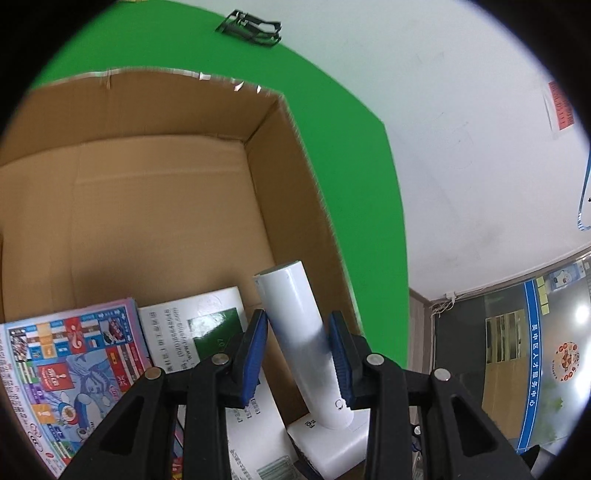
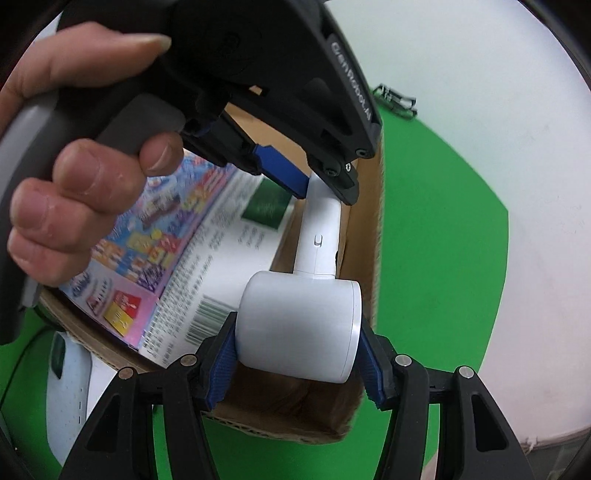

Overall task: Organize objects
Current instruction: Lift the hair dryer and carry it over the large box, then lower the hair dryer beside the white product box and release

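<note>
The white hair dryer (image 2: 299, 325) hangs over the right side of the cardboard box (image 1: 155, 192), gripped at both ends: the right claw (image 2: 295, 354) clamps its barrel, the left claw (image 1: 297, 354) clamps its handle (image 1: 295, 328). Its long axis runs from one claw to the other, parallel to the box's right wall and just beside it. Below lie a colourful booklet (image 1: 70, 373) and a white leaflet (image 1: 192, 328), leaving bare cardboard along that wall. A black clip (image 1: 251, 31) sits far off on the green tabletop (image 1: 332, 155).
</note>
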`<state>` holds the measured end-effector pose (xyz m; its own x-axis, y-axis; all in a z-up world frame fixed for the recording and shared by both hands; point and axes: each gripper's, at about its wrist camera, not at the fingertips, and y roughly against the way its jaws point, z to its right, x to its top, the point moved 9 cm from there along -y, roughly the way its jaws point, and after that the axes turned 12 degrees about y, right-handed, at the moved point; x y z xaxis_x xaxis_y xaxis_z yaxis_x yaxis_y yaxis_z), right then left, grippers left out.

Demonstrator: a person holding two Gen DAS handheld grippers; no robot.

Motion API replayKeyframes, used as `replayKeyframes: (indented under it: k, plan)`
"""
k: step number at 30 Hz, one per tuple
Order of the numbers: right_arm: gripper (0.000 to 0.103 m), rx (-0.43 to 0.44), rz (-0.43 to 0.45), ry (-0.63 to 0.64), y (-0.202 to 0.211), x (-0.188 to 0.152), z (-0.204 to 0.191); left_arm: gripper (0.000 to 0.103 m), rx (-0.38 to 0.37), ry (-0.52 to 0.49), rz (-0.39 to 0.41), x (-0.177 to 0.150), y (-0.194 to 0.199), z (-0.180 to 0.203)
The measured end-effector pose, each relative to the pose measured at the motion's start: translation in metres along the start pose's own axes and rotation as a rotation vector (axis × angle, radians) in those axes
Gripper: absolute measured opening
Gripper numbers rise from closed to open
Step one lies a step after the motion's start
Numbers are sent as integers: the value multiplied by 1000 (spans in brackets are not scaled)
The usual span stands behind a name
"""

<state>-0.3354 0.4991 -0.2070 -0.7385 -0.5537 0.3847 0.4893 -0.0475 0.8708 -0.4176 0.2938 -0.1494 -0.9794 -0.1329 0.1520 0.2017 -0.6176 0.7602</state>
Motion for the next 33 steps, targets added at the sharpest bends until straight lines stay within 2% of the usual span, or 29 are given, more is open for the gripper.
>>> replayKeyframes:
  k: [7,13,15,18,20,21,23,27,28,29,33]
  plan:
    - [57,59,-33,-53,1,-7,4,33,38,4,-50,-9,-13,-3]
    - [58,95,-43,-64,7,-12,6,29,111,-26,-64,-18,-24,-1]
    - [59,91,-41,-63,12,-13,10,28,105,-15,-95,-23,-27,0]
    - [65,60,-24,-68,22,-14,19,28,120,-32,-104,-26,-26,0]
    - [79,60,10,-92,31,-16,25,29,122,-46,-99,-31,-19,1]
    - [84,70,30,-107,34,-17,25,29,127,-62,-86,-33,-13,2]
    - [102,100,96,-151,45,-21,26,31,139,-122,-15,-35,9,7]
    - [103,124,187,-202,57,-23,16,62,148,-204,178,-48,72,12]
    - [103,132,207,-211,55,-9,2,67,151,-212,225,-52,88,11]
    - [103,137,226,-225,58,-8,-4,69,155,-219,273,-59,105,12]
    - [103,143,294,-268,88,-8,-35,69,189,-249,383,-81,152,-1]
